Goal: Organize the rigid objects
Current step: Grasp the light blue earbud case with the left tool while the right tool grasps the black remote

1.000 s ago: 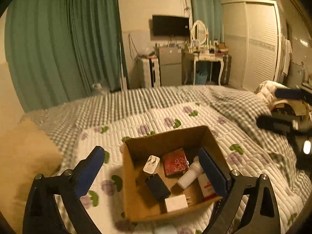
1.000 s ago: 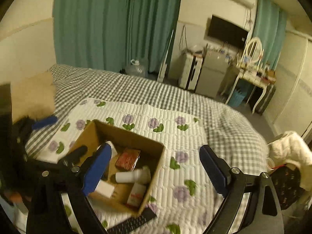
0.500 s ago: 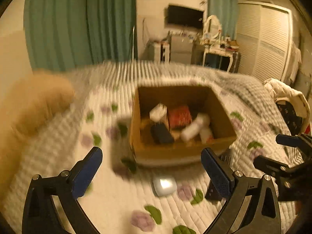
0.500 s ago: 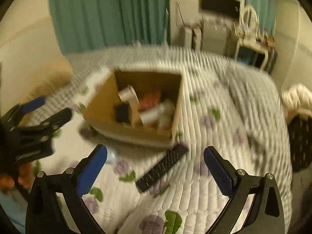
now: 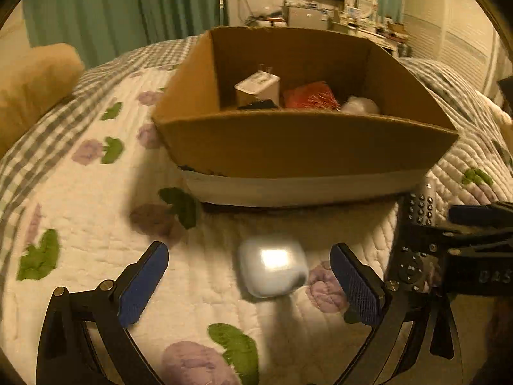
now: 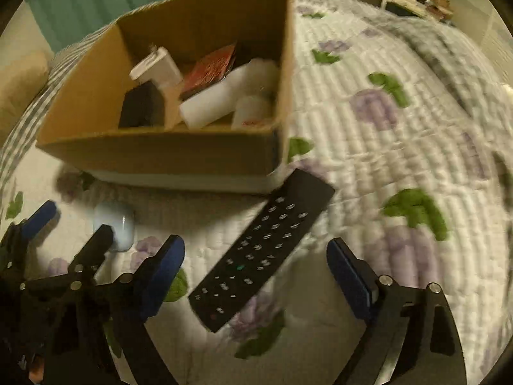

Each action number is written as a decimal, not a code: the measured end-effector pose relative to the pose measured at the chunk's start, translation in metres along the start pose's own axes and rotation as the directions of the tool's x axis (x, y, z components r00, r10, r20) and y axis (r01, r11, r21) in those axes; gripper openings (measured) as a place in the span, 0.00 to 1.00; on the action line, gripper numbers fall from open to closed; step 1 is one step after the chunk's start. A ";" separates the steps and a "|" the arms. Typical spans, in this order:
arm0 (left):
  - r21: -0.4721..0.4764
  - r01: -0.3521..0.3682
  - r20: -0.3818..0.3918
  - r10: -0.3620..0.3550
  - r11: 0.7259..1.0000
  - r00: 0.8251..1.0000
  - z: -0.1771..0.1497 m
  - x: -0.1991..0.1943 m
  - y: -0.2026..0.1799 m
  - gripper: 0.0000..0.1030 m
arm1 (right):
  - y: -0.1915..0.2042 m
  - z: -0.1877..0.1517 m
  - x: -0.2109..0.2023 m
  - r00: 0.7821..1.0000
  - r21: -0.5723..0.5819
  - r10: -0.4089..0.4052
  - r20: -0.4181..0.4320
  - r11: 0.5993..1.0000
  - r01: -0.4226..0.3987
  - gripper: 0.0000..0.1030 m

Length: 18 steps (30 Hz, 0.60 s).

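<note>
bed (image 5: 80, 224): soft quilt, things sink a bit; press pads down into it so they get under the edges.
box (image 5: 304, 147): open-top carton on bed, already holds several items; goal for what's left outside. Lift clear of near wall before moving over it.
remote (image 6: 263, 253): black, lies diagonal on quilt just in front of box, near its R corner, between R pads. Grab across narrow width, mid-length, so it won't tip.
case (image 5: 272, 268): small white rounded, on quilt in front of box. Smooth, prob slippery; centre it, close slow.
R gripper (image 6: 255, 276): spread, jaws just closing some, remote between, untouched.
L gripper (image 5: 248, 284): spread wide either side of case, no contact.
</note>
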<state>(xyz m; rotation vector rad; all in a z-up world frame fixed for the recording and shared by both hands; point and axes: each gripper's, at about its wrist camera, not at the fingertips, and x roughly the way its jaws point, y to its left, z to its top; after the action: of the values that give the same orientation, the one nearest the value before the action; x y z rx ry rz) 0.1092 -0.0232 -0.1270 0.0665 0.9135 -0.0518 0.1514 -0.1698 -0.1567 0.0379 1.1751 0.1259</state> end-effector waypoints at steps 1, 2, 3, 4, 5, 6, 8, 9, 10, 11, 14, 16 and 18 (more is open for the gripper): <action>0.005 0.003 0.000 -0.003 1.000 1.000 -0.001 0.002 -0.002 0.94 | -0.001 -0.001 0.001 1.000 0.003 -0.001 0.000 1.000 0.001 0.79; 0.007 -0.001 -0.003 0.001 1.000 1.000 -0.001 0.005 -0.004 0.86 | -0.003 -0.003 0.002 1.000 0.006 0.005 0.001 1.000 -0.005 0.76; 0.005 -0.008 -0.018 0.008 1.000 1.000 -0.002 0.009 -0.006 0.78 | -0.003 -0.005 0.002 1.000 0.009 0.015 0.009 1.000 -0.015 0.75; 0.004 -0.006 -0.036 0.006 1.000 0.999 -0.002 0.014 -0.007 0.76 | -0.003 -0.006 0.001 1.000 0.010 0.026 0.015 1.000 -0.026 0.74; 0.004 0.010 -0.064 -0.010 1.000 0.998 -0.002 0.021 -0.008 0.76 | -0.004 -0.008 0.001 0.999 0.012 0.035 0.017 0.999 -0.036 0.69; 0.002 0.021 -0.085 -0.021 1.000 0.996 -0.003 0.026 -0.008 0.76 | -0.005 -0.008 0.002 0.999 0.013 0.040 0.016 0.999 -0.040 0.67; 0.005 0.015 -0.112 -0.014 1.000 0.994 -0.004 0.034 -0.009 0.75 | -0.007 -0.010 0.004 0.998 0.019 0.055 0.011 0.998 -0.055 0.65; 0.017 0.010 -0.107 -0.008 1.000 0.994 -0.004 0.033 -0.011 0.69 | -0.008 -0.010 0.004 0.998 0.022 0.055 0.010 0.998 -0.056 0.65; 0.027 0.000 -0.095 0.002 1.000 0.995 -0.004 0.031 -0.012 0.61 | -0.008 -0.010 0.005 0.999 0.021 0.054 0.007 0.998 -0.054 0.65; 0.029 0.017 -0.087 -0.015 0.999 0.996 -0.005 0.029 -0.013 0.52 | -0.007 -0.009 0.007 0.999 0.020 0.051 0.005 0.999 -0.051 0.65; -0.008 0.048 -0.068 -0.049 0.999 0.997 -0.006 0.021 -0.007 0.52 | -0.003 -0.008 0.016 0.999 0.016 0.036 -0.013 0.999 -0.036 0.65; -0.051 0.052 -0.035 -0.053 0.997 0.998 -0.008 0.010 0.001 0.52 | -0.002 -0.006 0.026 0.999 0.015 0.013 -0.038 1.000 -0.012 0.65; -0.082 0.056 -0.002 -0.056 0.995 0.998 -0.008 0.000 0.007 0.52 | 0.000 -0.004 0.036 0.998 0.009 -0.007 -0.066 1.000 0.007 0.67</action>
<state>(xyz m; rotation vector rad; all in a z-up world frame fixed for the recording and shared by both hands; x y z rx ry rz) 0.1034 -0.0153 -0.1316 -0.0349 0.9213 -0.0662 0.1615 -0.1654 -0.1914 0.0383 1.2421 0.1161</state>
